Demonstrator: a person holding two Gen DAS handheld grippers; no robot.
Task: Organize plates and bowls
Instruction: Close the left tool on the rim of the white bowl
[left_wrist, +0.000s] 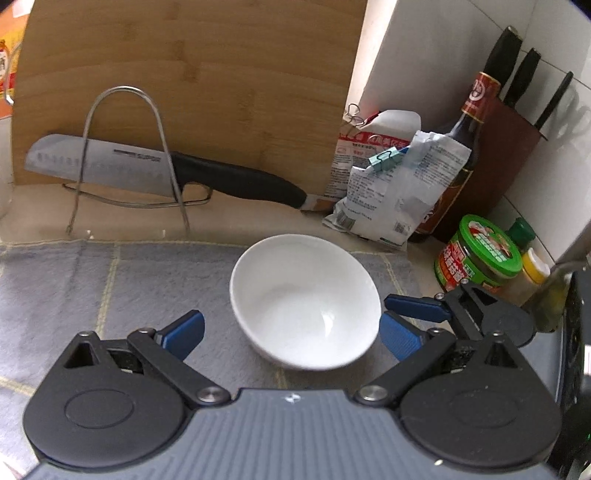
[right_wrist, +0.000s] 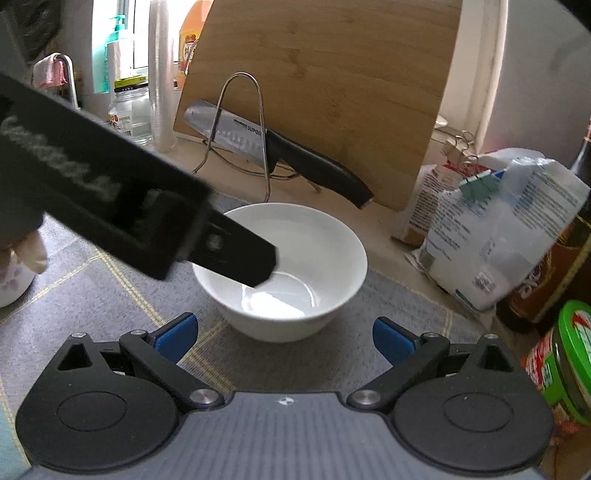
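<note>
A white empty bowl (left_wrist: 304, 301) stands upright on a grey checked mat (left_wrist: 110, 295). My left gripper (left_wrist: 291, 336) is open, its blue fingers on either side of the bowl's near rim, not touching. The right gripper's blue fingers (left_wrist: 417, 308) show at the bowl's right side in the left wrist view. In the right wrist view the bowl (right_wrist: 291, 251) sits just beyond my open right gripper (right_wrist: 284, 338). The left gripper's black body (right_wrist: 110, 192) crosses over the bowl's left rim there.
A bamboo cutting board (left_wrist: 192, 81) leans at the back with a knife (left_wrist: 162, 168) in a wire rack (left_wrist: 125, 158). Clipped bags (left_wrist: 391, 184), a sauce bottle (left_wrist: 461, 147), a knife block (left_wrist: 506, 147) and a green-lidded jar (left_wrist: 480, 254) crowd the right. Jars and bottles (right_wrist: 129, 110) stand far left.
</note>
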